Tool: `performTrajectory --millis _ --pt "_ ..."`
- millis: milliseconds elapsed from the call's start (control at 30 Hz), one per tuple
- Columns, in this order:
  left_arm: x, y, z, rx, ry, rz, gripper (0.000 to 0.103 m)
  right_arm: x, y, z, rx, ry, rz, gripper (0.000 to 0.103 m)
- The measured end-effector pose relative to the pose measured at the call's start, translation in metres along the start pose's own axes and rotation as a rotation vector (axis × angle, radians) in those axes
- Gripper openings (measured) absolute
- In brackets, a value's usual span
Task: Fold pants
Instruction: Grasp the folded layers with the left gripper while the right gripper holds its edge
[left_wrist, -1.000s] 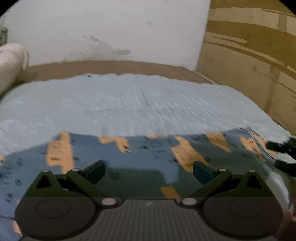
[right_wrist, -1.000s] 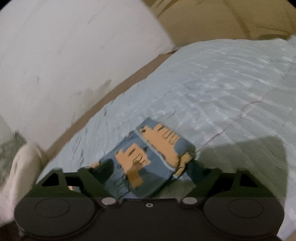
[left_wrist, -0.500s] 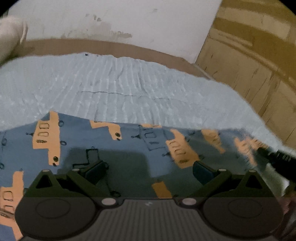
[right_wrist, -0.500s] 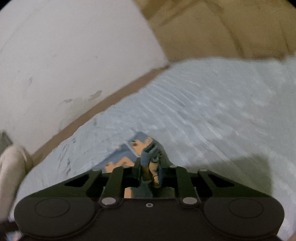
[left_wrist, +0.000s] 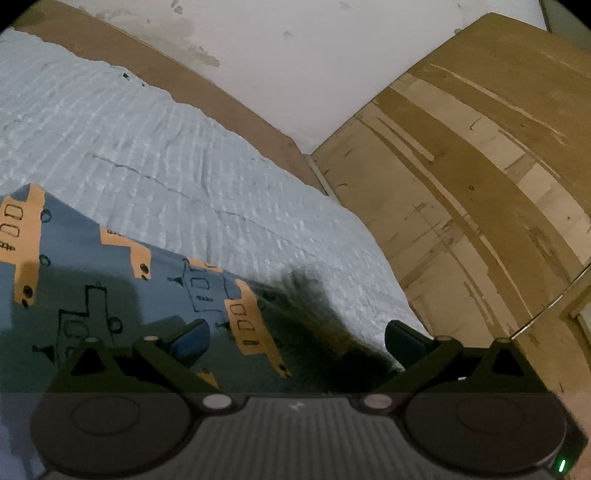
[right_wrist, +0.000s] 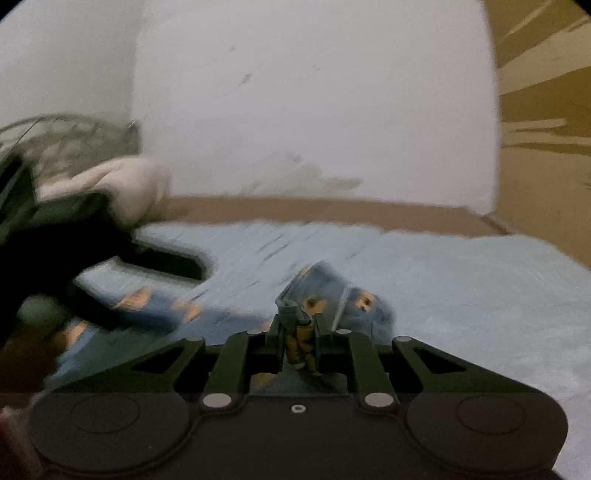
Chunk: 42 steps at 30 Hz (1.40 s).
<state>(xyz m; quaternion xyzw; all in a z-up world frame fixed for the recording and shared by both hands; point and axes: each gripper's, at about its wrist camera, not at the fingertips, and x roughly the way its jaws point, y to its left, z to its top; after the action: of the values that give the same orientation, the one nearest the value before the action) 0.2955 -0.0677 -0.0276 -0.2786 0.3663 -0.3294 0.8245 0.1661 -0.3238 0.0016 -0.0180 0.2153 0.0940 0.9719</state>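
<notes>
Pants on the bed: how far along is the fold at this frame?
Done: the pants lie spread on the light blue bed cover, and the right gripper has just closed on a bunched corner, lifted off the cover. In hand: that corner; the left gripper is open over the cloth, gripping nothing. Left: no finished fold shows yet, so practically all the folding remains.
</notes>
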Motion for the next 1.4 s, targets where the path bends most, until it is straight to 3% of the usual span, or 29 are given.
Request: performTrajectory --millis 167,300,500,600,700,867,967,1400 --pt "0.004 0.005 -0.003 -0.006 0.018 0.036 0.102 0.011 0.034 -0.033 -0.069 0.095 0.026 0.016" --pt "0.012 0.006 -0.007 -0.018 0.062 0.046 0.102 0.007 0.035 -0.041 -0.037 0.067 -0.002 0.017" --pt "0.036 0.0 -0.014 -0.063 0.119 0.053 0.087 0.0 0.034 -0.039 0.036 0.02 -0.003 0.018" --pt "0.047 -0.003 -0.015 -0.084 0.128 0.097 0.078 -0.002 0.033 -0.041 0.046 0.021 0.003 0.019" --pt "0.054 -0.005 -0.015 -0.106 0.134 0.124 0.063 -0.001 0.031 -0.041 0.051 0.019 0.004 0.019" --pt "0.061 -0.007 -0.017 -0.125 0.136 0.177 0.025 0.003 0.031 -0.041 0.047 0.012 0.002 0.02" --pt "0.059 -0.006 -0.017 -0.137 0.115 0.185 0.014 0.002 0.031 -0.042 0.043 0.006 0.0 0.02" --pt "0.017 -0.034 -0.001 -0.011 0.038 0.236 0.01 -0.016 0.051 -0.022 0.023 -0.049 0.039 0.02"
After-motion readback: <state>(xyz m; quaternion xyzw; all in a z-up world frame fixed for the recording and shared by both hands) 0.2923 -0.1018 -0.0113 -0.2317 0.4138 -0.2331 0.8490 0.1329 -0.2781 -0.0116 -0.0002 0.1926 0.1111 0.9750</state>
